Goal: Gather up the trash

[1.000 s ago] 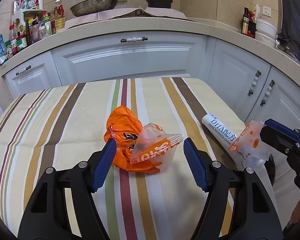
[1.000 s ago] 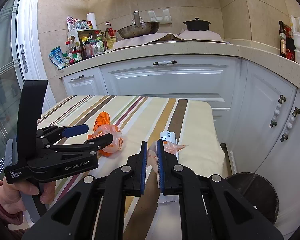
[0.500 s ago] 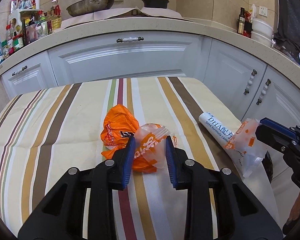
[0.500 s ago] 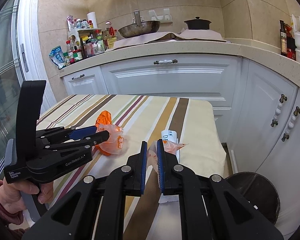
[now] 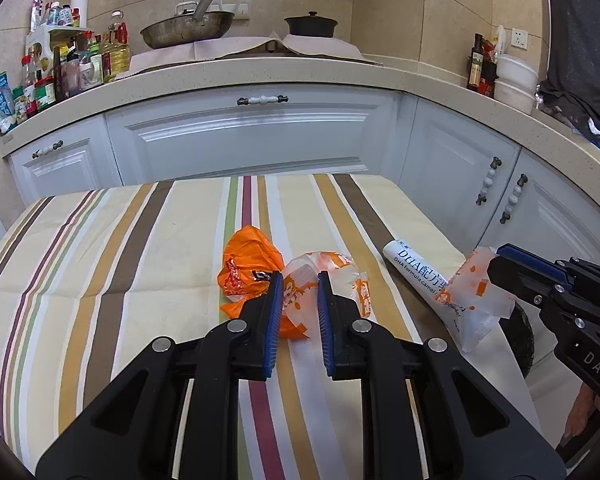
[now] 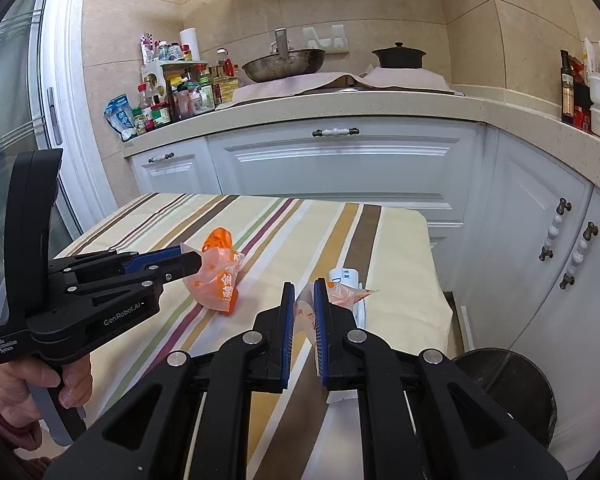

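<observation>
Wrappers fill both claws above the striped counter (image 5: 100, 280). The left claw (image 5: 298, 280) has just been closing and pinches a clear orange-printed wrapper (image 5: 332, 276) beside an orange bag (image 5: 246, 268). The right claw (image 6: 300, 292) stays clamped on another clear wrapper (image 6: 342, 294) over a white tube (image 5: 416, 276).

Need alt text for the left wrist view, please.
The left gripper, which has just been closing, pinches a clear orange-printed wrapper beside a crumpled orange bag on a striped tablecloth. At right, the right gripper holds another wrapper.
</observation>
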Demonstrator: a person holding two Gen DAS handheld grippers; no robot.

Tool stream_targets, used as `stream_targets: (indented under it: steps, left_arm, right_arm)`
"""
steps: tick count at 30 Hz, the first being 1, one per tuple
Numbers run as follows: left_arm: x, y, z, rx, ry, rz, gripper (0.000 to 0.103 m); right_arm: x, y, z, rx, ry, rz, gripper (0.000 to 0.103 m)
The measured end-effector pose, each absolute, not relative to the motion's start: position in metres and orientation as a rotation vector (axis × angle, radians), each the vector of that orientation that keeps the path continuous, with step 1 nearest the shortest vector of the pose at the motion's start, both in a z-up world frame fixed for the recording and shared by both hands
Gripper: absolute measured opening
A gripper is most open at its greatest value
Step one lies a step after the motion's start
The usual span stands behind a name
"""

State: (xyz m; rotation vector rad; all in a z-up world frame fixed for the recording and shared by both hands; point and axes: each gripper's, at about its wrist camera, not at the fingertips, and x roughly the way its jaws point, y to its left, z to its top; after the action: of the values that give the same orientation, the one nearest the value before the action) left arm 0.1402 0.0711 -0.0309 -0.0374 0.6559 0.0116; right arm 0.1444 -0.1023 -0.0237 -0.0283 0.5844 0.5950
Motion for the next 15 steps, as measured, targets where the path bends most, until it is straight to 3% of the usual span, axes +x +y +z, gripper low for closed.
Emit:
stream_targets:
  steps: [15]
  left_arm:
    - [0.109, 0.075, -0.003, -0.059, 0.591, 0.021, 0.016]
  right_arm:
    - [0.123, -0.109, -0.005, -0.037, 0.538, 0.573, 0.011]
